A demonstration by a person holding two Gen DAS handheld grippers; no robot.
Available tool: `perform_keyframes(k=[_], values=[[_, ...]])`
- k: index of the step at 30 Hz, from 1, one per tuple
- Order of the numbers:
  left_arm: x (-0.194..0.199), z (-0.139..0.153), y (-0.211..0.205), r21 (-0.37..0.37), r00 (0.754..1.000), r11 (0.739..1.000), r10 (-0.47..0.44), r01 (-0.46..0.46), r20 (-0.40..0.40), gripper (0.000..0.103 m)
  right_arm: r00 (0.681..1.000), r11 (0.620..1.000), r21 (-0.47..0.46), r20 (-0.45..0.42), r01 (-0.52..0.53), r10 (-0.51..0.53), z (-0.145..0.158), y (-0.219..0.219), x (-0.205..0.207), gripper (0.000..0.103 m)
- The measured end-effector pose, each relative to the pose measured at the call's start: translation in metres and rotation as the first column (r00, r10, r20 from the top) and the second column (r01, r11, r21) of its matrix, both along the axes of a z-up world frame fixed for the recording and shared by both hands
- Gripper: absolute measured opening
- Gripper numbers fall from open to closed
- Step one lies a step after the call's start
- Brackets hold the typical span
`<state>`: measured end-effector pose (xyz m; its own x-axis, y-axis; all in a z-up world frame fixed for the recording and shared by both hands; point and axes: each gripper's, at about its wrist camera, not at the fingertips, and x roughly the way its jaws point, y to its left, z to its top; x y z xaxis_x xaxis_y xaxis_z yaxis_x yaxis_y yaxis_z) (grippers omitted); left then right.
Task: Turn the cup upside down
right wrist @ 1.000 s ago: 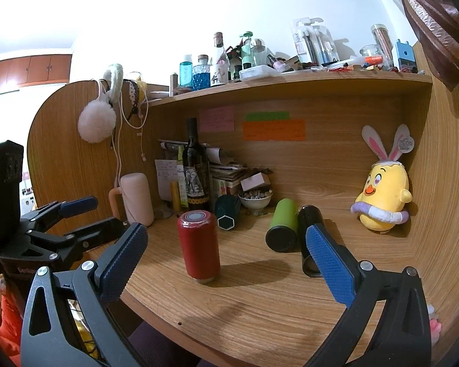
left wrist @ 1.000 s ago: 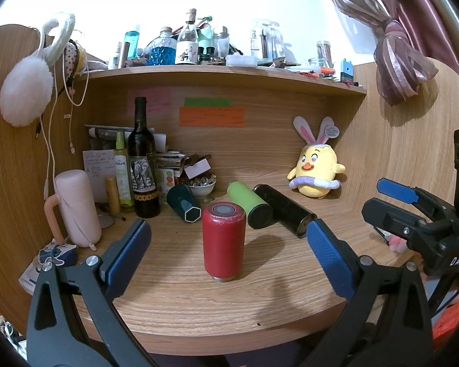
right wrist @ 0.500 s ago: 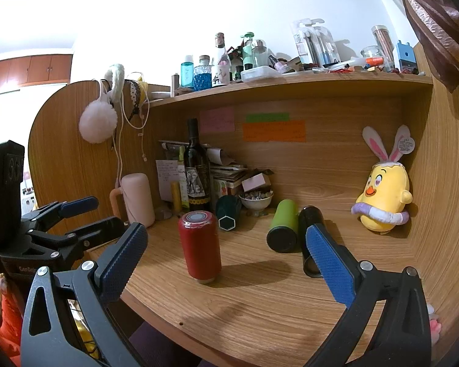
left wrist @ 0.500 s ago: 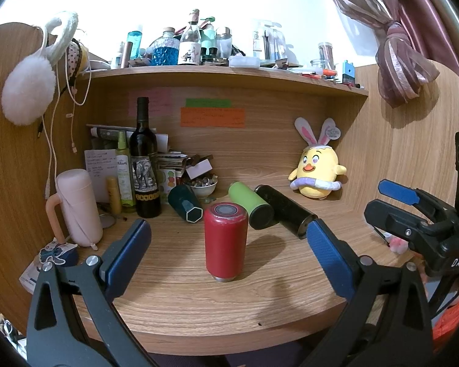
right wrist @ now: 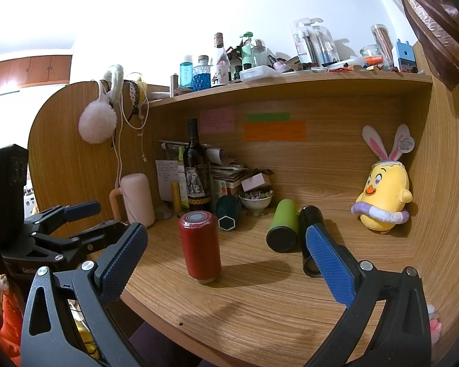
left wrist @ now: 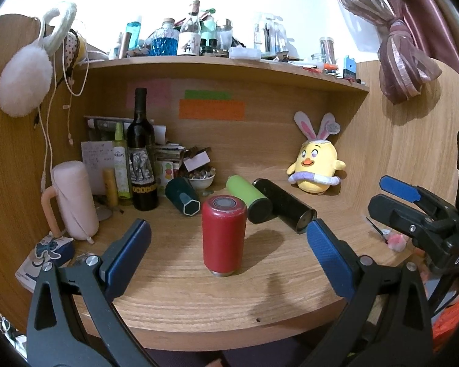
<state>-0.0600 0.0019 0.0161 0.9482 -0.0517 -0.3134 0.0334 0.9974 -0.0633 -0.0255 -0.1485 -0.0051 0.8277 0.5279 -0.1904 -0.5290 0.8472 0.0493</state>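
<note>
A red cup stands on end in the middle of the wooden desk, its flat grey-centred end up; it also shows in the right wrist view. My left gripper is open and empty, back from the cup near the desk's front edge. My right gripper is open and empty, to the right of the left one, also short of the cup. Each gripper shows in the other's view, the right and the left.
A green cup, a black cup and a dark teal cup lie on their sides behind the red one. A wine bottle, a pink mug, a small bowl and a yellow plush toy stand further back.
Both views have shifted very slightly; the cup stands as before. Both grippers stay open.
</note>
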Motion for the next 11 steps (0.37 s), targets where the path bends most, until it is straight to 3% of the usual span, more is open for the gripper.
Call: perform_keyframes(k=[11], values=[[0.0005,-0.0012,0.0064,-0.041,1.000,0.999,-0.002,0.002,-0.006,0.103,1.000,1.000,-0.001,-0.001,0.000,0.000,-0.0003,-0.0006,0.0006,0.103]])
